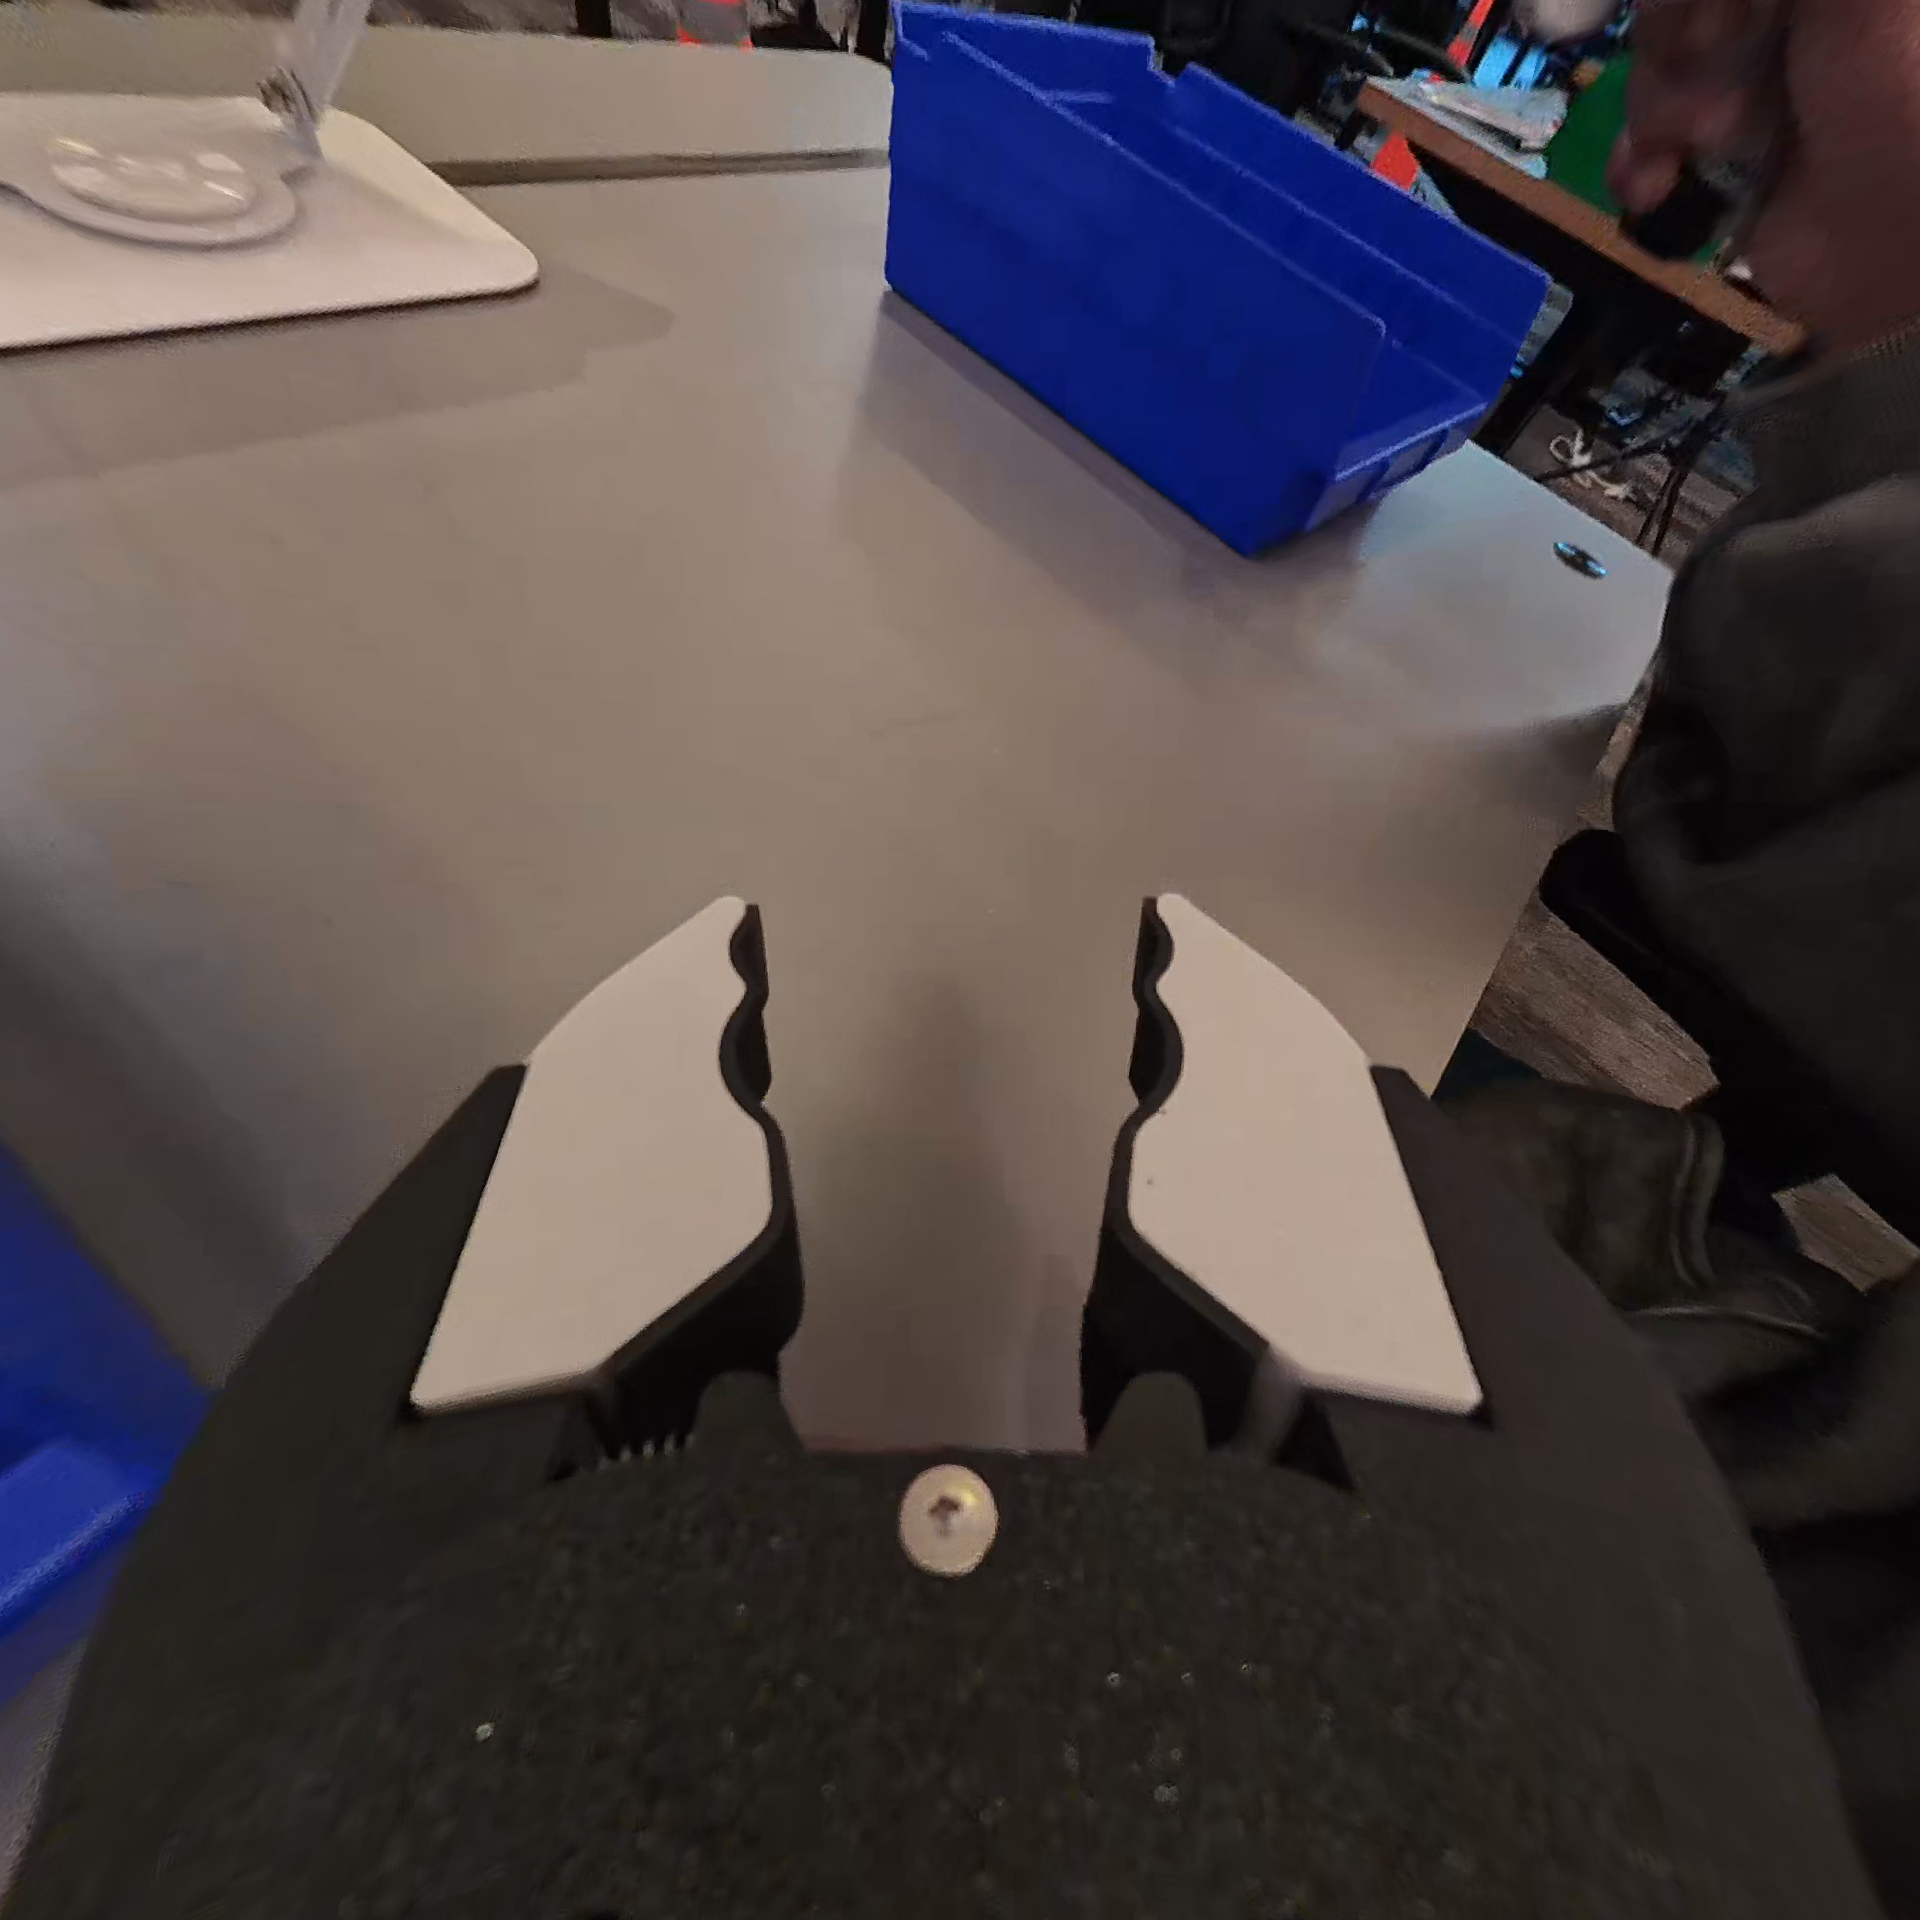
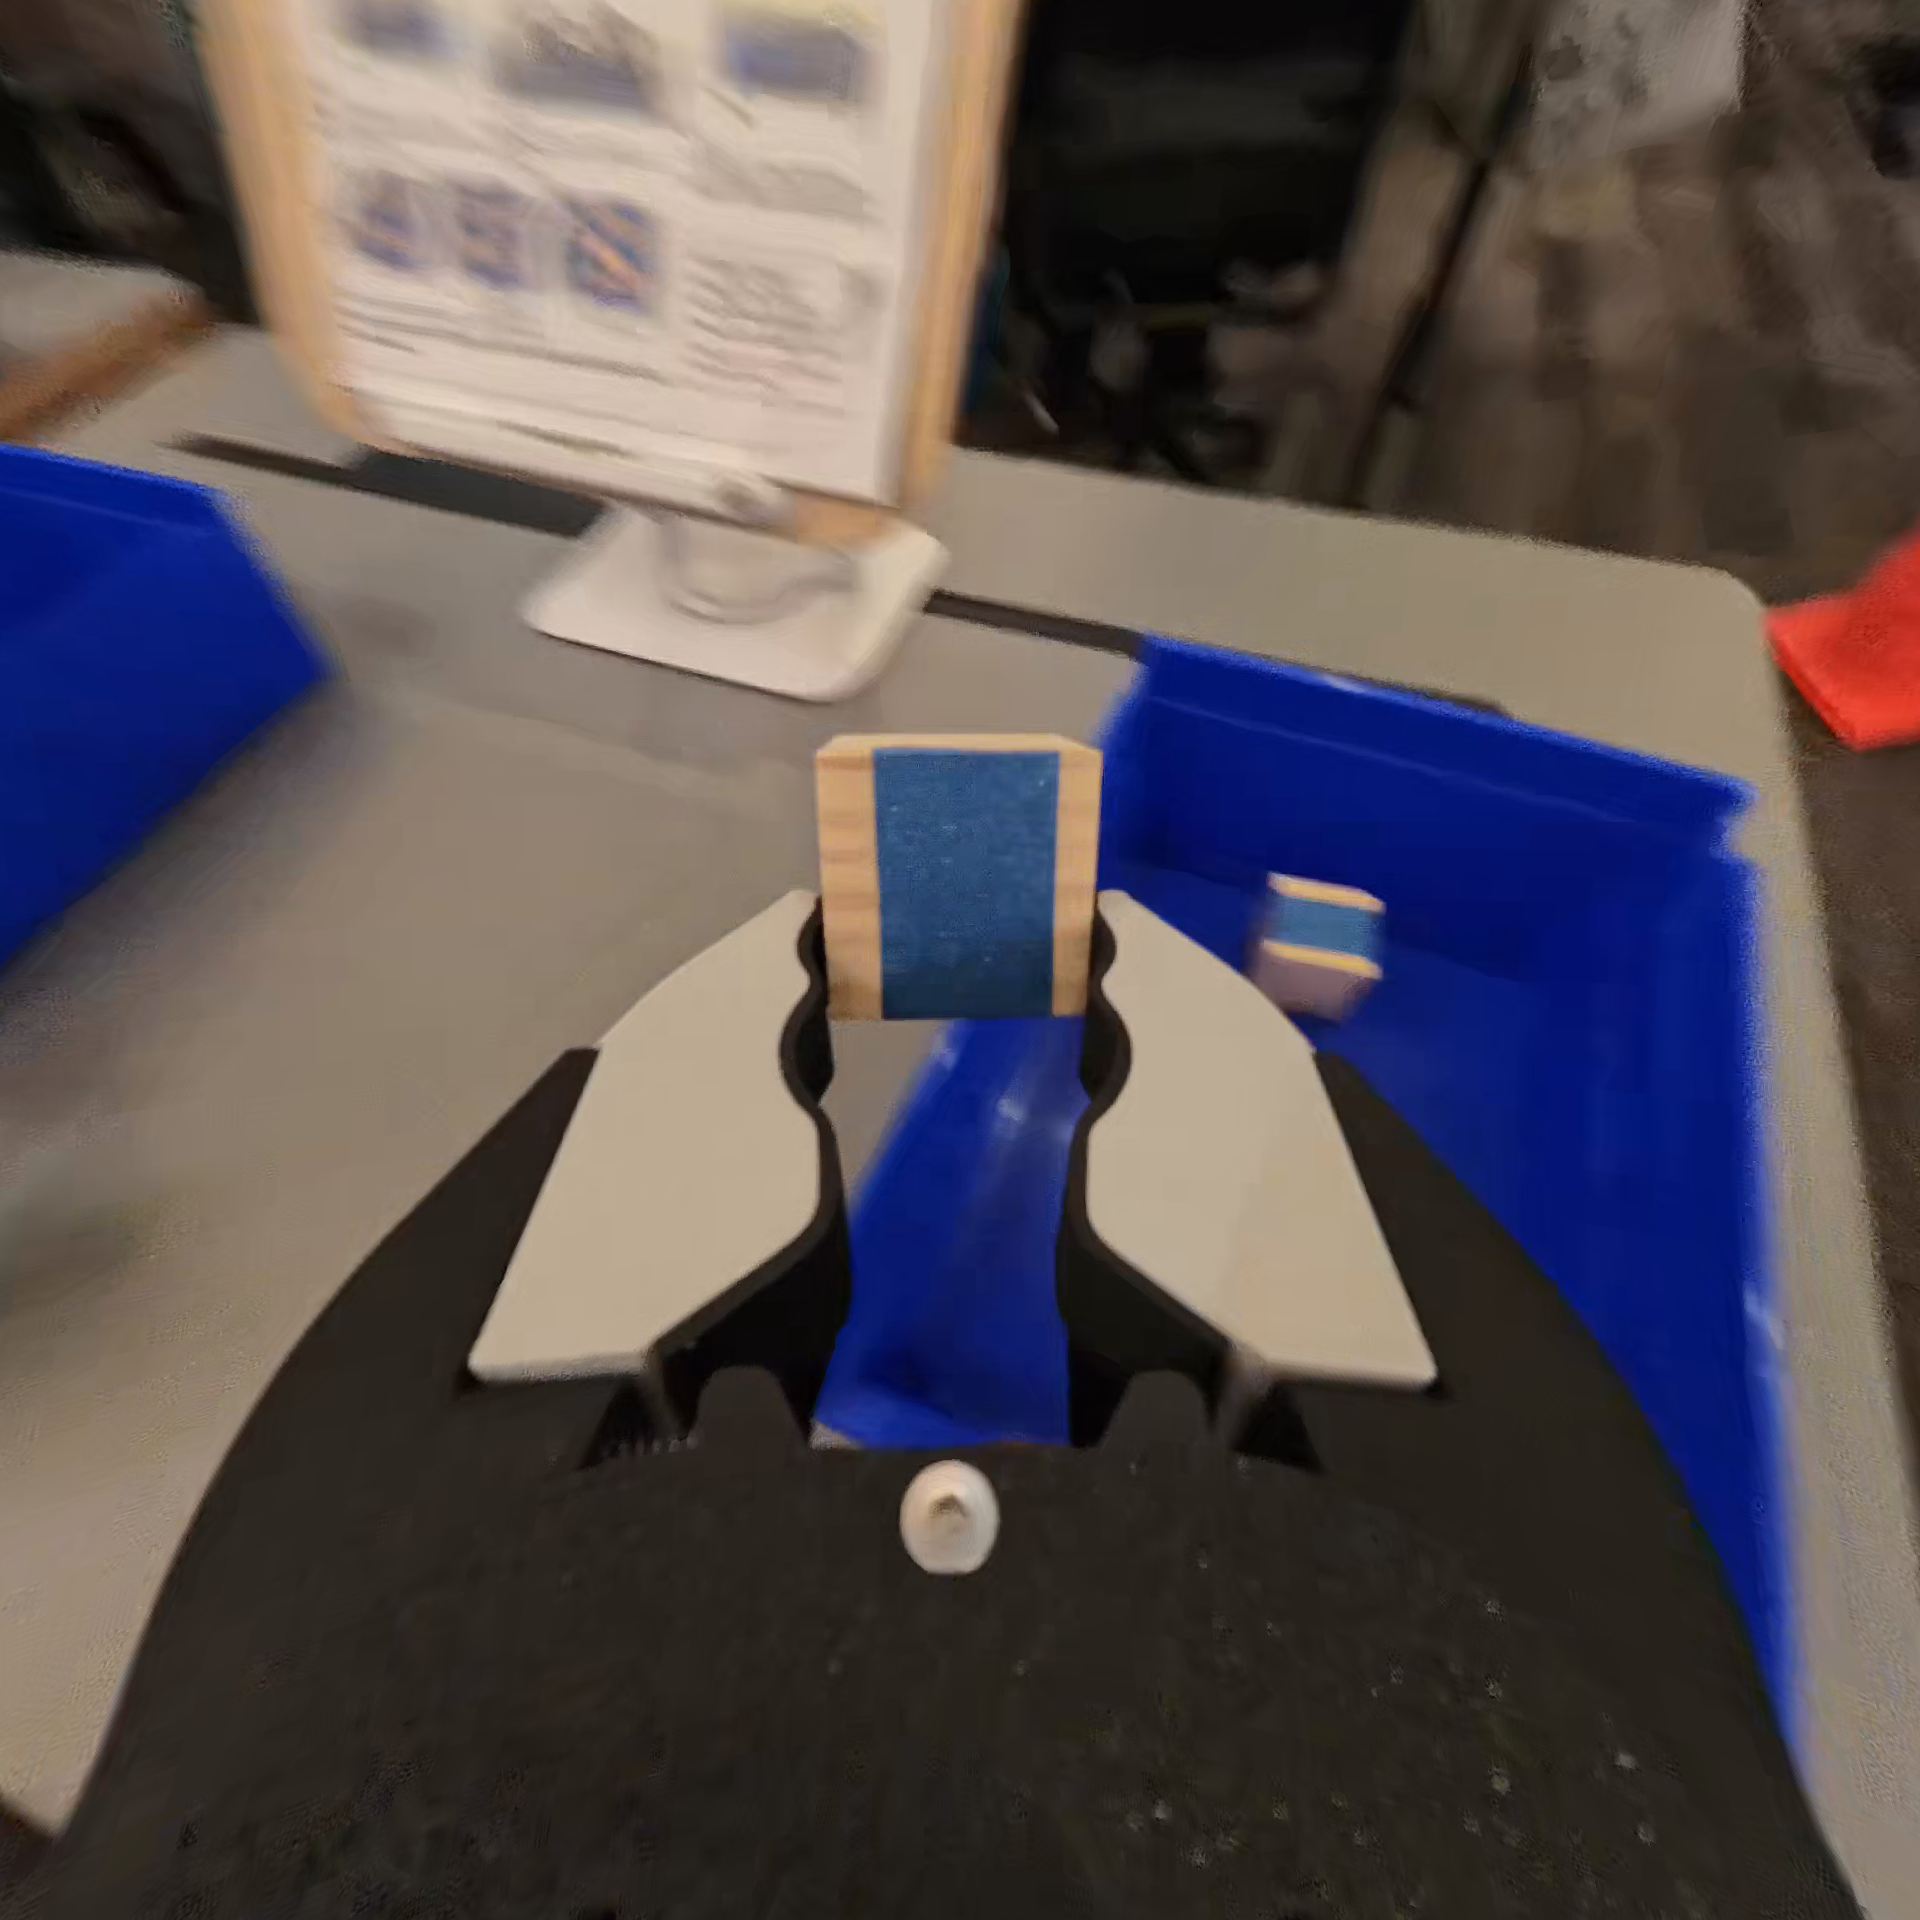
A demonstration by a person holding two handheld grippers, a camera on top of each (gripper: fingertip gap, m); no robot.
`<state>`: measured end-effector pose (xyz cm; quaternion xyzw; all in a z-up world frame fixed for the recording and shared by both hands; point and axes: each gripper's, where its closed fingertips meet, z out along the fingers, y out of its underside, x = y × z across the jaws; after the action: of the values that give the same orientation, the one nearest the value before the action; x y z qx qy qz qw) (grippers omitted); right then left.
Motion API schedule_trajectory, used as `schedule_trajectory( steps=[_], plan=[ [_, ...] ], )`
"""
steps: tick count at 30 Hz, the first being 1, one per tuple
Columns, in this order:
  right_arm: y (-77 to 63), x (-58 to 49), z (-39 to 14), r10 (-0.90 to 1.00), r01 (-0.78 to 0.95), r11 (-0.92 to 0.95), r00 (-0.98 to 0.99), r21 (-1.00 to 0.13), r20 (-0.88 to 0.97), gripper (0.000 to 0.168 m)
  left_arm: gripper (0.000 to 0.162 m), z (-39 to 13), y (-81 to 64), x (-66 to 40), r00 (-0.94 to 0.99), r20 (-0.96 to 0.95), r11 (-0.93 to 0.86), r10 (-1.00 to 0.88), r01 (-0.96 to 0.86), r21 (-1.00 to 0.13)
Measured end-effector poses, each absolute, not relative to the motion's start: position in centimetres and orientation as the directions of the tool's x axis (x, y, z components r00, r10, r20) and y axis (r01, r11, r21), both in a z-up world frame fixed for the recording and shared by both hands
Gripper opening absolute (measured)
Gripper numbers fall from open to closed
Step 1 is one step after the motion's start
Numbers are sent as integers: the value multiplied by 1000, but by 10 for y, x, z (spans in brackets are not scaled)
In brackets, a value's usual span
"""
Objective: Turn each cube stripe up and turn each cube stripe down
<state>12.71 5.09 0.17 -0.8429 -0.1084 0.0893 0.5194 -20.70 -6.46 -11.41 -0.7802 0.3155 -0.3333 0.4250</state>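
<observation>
In the right wrist view my right gripper (image 2: 958,925) is shut on a wooden cube (image 2: 956,878) with a wide blue stripe on the face toward the camera. It holds the cube in the air over the near left rim of a blue bin (image 2: 1558,1039). A second striped cube (image 2: 1320,951) lies inside that bin at the far side. In the left wrist view my left gripper (image 1: 948,914) is open and empty above the bare grey table (image 1: 623,675). No cube shows in that view.
A blue bin (image 1: 1164,301) stands ahead and to the right in the left wrist view, and another blue bin (image 2: 125,665) sits at the left in the right wrist view. A framed instruction sheet (image 2: 613,229) stands on a white base (image 2: 748,613). A person's dark sleeve (image 1: 1787,727) is at the right table edge.
</observation>
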Motion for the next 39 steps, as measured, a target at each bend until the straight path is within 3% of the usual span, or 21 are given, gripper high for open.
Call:
schedule_trajectory(
  steps=[2,5,9,13,19,23,26,28,30,32,34,36,39],
  plan=[
    [77,160,-30,200,110,-590,980,-800,-13,45,65,-119,-66,-206,574,256,-453,-778,-230,-861],
    [104,181,-95,203,201,-796,977,-571,61,46,65,-115,-70,-203,549,259,-439,-795,-226,-870],
    [122,189,-149,240,267,-889,964,-372,119,46,65,-114,-69,-206,566,201,-403,-800,-258,-878],
    [128,189,-168,254,279,-921,959,-273,122,46,66,-119,-71,-203,554,202,-409,-807,-279,-869],
    [126,186,-182,250,261,-941,965,-215,77,46,66,-125,-75,-199,539,204,-416,-817,-307,-856],
    [128,185,-181,239,240,-937,970,-254,36,47,67,-127,-77,-198,533,209,-421,-820,-314,-851],
    [124,190,-165,223,216,-924,975,-315,15,64,67,-130,-77,-197,531,215,-428,-820,-320,-845],
    [116,191,-134,187,156,-883,982,-442,-27,66,67,-129,-76,-198,535,209,-426,-819,-321,-846],
    [105,181,-86,204,112,-761,976,-639,-72,65,67,-127,-75,-199,537,206,-420,-818,-313,-852],
    [82,149,-32,306,62,-545,943,-836,-129,59,67,-126,-74,-199,537,213,-424,-816,-306,-852],
    [41,95,7,489,-32,-299,853,-954,-182,57,67,-128,-75,-199,534,222,-432,-816,-307,-848],
    [-11,36,12,659,-112,-181,724,-977,-205,53,67,-131,-76,-197,529,229,-440,-817,-317,-840],
    [-72,-38,-31,789,-141,-192,567,-971,-239,53,67,-133,-81,-194,520,225,-439,-824,-336,-833]
  ],
)
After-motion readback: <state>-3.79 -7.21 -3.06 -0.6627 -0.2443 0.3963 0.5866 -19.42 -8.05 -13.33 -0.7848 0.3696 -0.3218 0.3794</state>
